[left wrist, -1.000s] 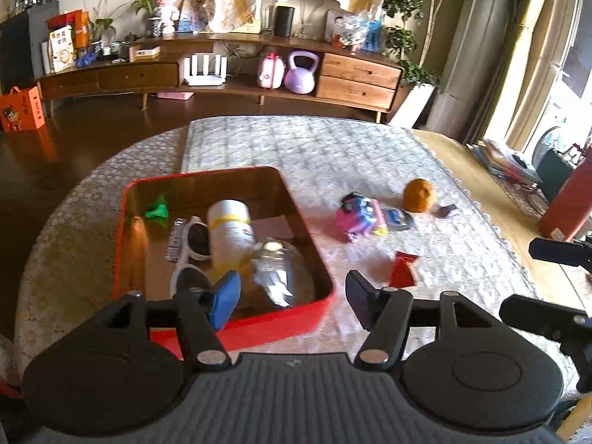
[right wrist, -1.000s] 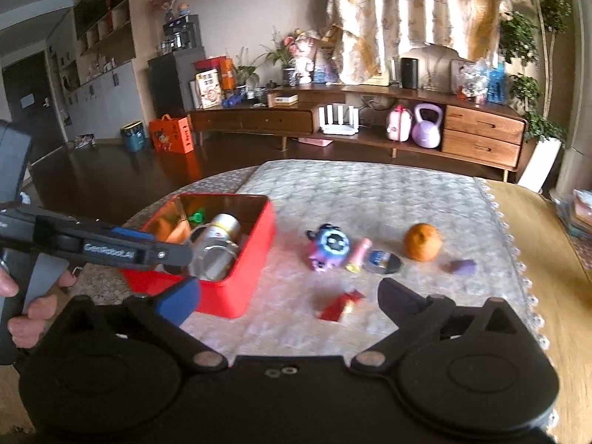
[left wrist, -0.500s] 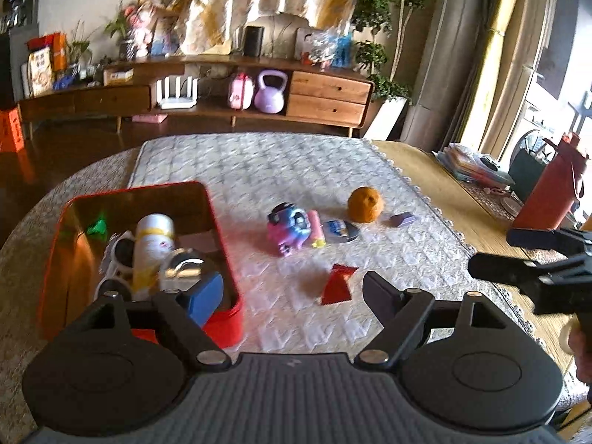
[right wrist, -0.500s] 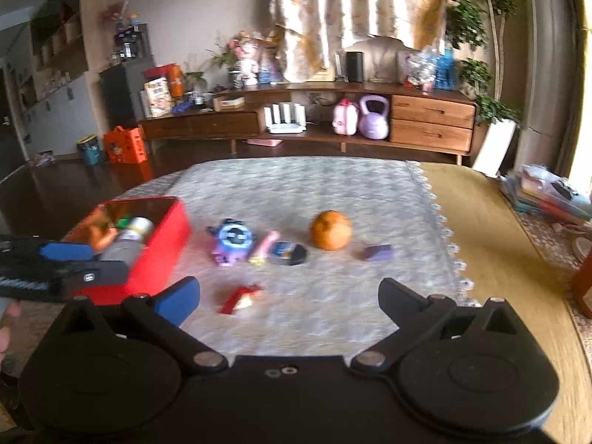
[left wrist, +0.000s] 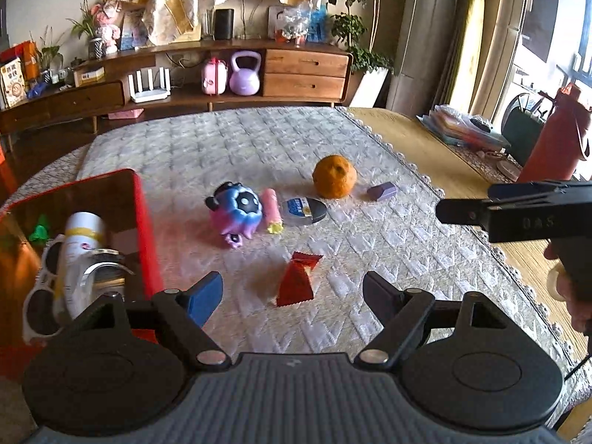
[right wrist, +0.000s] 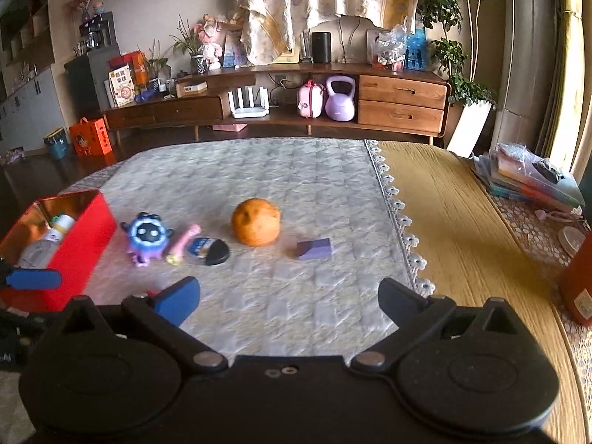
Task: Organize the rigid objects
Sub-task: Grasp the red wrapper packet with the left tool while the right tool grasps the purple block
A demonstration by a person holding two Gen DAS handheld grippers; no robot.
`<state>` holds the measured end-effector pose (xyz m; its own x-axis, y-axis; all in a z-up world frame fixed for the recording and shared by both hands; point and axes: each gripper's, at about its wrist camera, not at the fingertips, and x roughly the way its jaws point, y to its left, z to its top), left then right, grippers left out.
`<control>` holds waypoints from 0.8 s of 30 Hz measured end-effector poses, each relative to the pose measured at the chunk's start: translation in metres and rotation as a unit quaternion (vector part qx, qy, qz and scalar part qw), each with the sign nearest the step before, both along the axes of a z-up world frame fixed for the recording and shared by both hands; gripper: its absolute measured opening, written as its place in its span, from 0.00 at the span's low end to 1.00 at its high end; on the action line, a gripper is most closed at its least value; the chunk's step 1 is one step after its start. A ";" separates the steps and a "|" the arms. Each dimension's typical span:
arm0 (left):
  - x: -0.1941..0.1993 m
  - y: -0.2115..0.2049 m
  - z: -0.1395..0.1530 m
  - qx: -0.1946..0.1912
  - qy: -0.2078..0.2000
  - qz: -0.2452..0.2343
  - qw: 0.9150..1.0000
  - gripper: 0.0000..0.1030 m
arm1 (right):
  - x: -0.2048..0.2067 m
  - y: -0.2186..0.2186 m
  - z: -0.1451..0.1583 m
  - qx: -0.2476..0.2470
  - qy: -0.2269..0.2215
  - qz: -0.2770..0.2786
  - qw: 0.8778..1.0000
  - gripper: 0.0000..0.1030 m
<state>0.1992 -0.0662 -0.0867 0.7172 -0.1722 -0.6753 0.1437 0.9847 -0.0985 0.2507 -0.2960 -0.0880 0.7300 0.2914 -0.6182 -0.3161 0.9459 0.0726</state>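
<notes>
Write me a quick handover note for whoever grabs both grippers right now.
Left gripper: open, empty, above the red triangular packet.
Right gripper: open, empty, facing the orange fruit.
Done: white cylindrical bottle, white-framed sunglasses and a small green piece lie in the red rectangular tin box.
Left on the quilted cloth: packet, fruit, blue-and-pink round toy, pink tube, round flat tin, purple block.
</notes>
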 end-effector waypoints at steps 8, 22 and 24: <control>0.023 -0.007 -0.025 -0.002 0.024 -0.003 1.000 0.80 | 0.042 0.007 -0.022 -0.021 0.005 -0.003 1.000 0.97; 0.039 -0.017 -0.052 0.028 0.027 -0.002 0.999 0.80 | 0.084 0.025 -0.055 -0.043 0.020 -0.002 0.999 0.78; 0.038 -0.018 -0.053 0.034 0.023 -0.004 0.999 0.80 | 0.086 0.027 -0.057 -0.047 0.020 -0.001 0.999 0.75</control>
